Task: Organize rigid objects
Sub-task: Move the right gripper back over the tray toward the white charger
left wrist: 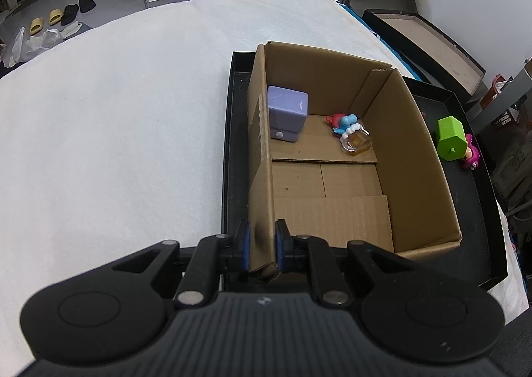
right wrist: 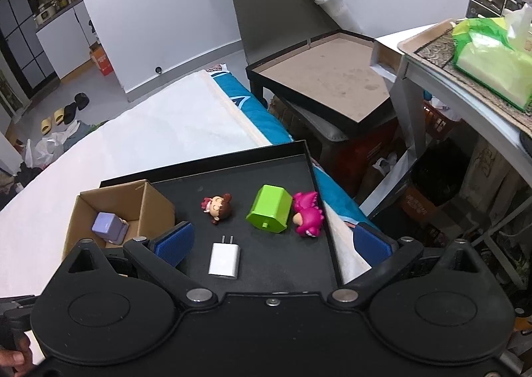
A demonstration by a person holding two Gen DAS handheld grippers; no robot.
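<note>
Even, fairly bright indoor light fills both views, leaving only soft shadows inside the cardboard box (left wrist: 332,177). Fisheye distortion bends straight edges around the box, and the white sheet (left wrist: 116,110) looks slightly washed out.

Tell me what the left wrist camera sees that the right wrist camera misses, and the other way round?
Only the left view shows the small red and blue figure and the amber bottle on the cardboard box floor, and the left tool clamped on the box's near wall.

Only the right view shows the white charger, the brown-haired doll, the tissue pack on the side table, and the open right tool.

Both show the box, purple cube, green block, pink toy and black tray.
</note>
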